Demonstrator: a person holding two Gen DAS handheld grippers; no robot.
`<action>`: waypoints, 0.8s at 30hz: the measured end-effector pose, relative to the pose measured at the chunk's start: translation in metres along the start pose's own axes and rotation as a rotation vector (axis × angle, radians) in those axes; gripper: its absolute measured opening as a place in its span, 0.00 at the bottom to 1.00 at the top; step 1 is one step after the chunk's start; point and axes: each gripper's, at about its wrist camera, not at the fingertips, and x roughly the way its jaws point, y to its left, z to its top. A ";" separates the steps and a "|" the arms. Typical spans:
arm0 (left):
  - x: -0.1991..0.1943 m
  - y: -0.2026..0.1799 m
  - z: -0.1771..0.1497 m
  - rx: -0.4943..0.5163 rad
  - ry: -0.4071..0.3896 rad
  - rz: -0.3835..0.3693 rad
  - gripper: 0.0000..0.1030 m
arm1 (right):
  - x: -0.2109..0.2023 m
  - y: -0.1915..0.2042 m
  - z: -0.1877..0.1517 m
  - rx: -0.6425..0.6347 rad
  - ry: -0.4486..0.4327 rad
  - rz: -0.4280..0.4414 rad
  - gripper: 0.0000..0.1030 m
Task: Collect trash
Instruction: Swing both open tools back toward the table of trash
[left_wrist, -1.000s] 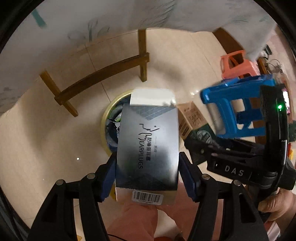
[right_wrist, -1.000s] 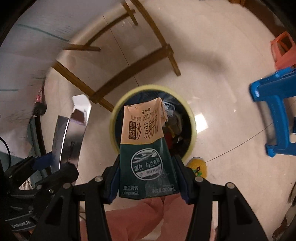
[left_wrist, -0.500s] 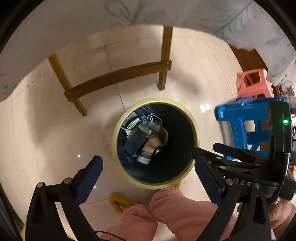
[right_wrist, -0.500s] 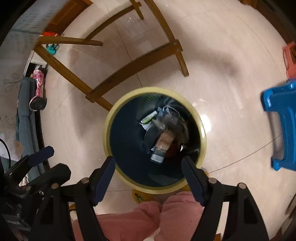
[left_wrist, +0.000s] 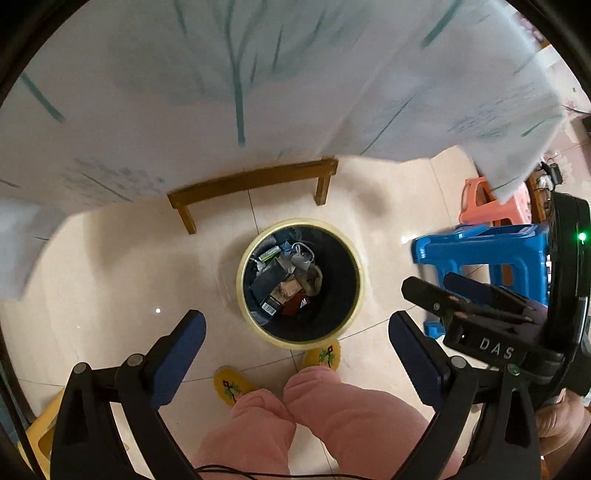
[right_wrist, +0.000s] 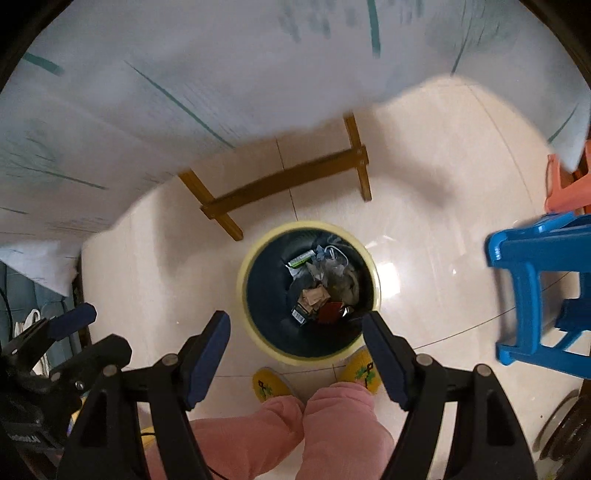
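Both grippers point down at the bin (left_wrist: 300, 334) on the floor, fingers spread wide and empty. The trash (left_wrist: 286, 282) lies in the bin's bottom, well below the left gripper (left_wrist: 295, 332) and right gripper (right_wrist: 295, 330).

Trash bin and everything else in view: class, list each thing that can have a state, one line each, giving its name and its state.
Trash bin: upright on the floor, uncovered, partly filled with trash.
Left gripper: open, holding nothing.
Right gripper: open, holding nothing.
Blue stool: standing beside the bin, nothing on it.
Slippers: on the person's feet, toes at the bin.
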 end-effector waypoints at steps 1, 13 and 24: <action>-0.012 -0.002 0.000 0.001 -0.007 0.002 0.96 | -0.015 0.003 0.002 -0.001 -0.004 -0.003 0.72; -0.183 -0.027 0.023 -0.007 -0.186 0.029 0.95 | -0.178 0.051 0.024 -0.143 -0.123 -0.011 0.72; -0.274 -0.042 0.043 -0.021 -0.400 0.108 0.95 | -0.276 0.082 0.052 -0.309 -0.310 -0.009 0.72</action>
